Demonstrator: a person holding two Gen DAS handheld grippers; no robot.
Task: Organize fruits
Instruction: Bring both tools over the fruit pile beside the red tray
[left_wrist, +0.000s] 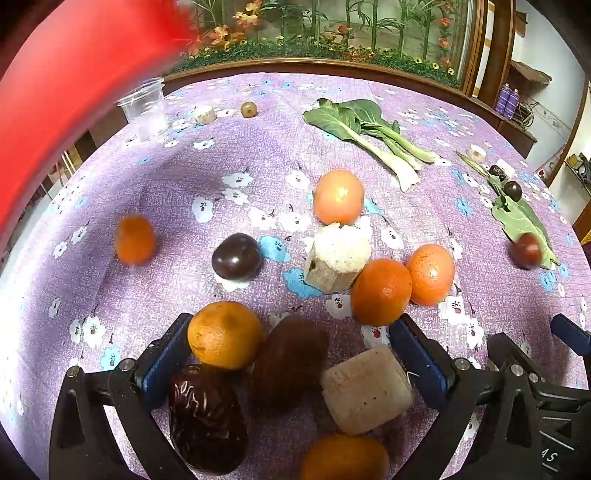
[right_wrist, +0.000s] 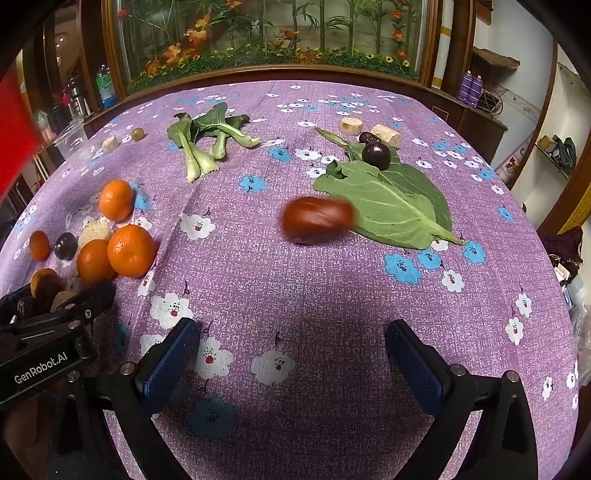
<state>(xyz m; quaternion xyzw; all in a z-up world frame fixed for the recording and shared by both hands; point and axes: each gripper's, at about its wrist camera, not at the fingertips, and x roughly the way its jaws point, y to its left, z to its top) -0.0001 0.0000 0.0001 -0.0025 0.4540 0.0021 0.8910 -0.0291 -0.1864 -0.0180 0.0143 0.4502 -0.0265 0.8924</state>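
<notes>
My left gripper (left_wrist: 291, 354) is open over a cluster of produce on the purple flowered cloth. Between its fingers lie an orange (left_wrist: 224, 334), a blurred brown fruit (left_wrist: 291, 362), a beige chunk (left_wrist: 365, 387) and a wrinkled dark date (left_wrist: 207, 417). The orange sits against the left finger, not pinched. Beyond are three more oranges (left_wrist: 380, 291), a dark plum (left_wrist: 236, 256) and a small blurred orange fruit (left_wrist: 135, 240). My right gripper (right_wrist: 291, 350) is open over bare cloth. Ahead of it is a motion-blurred red fruit (right_wrist: 316, 219) beside a big green leaf (right_wrist: 391, 199).
Bok choy (right_wrist: 207, 140) lies at the back, and a dark plum (right_wrist: 376, 155) rests on the leaf's far end. A clear plastic cup (left_wrist: 146, 107) stands at the far left edge. A blurred red shape (left_wrist: 74, 92) fills the left view's upper left corner. A white cob chunk (left_wrist: 338, 254) sits among the oranges.
</notes>
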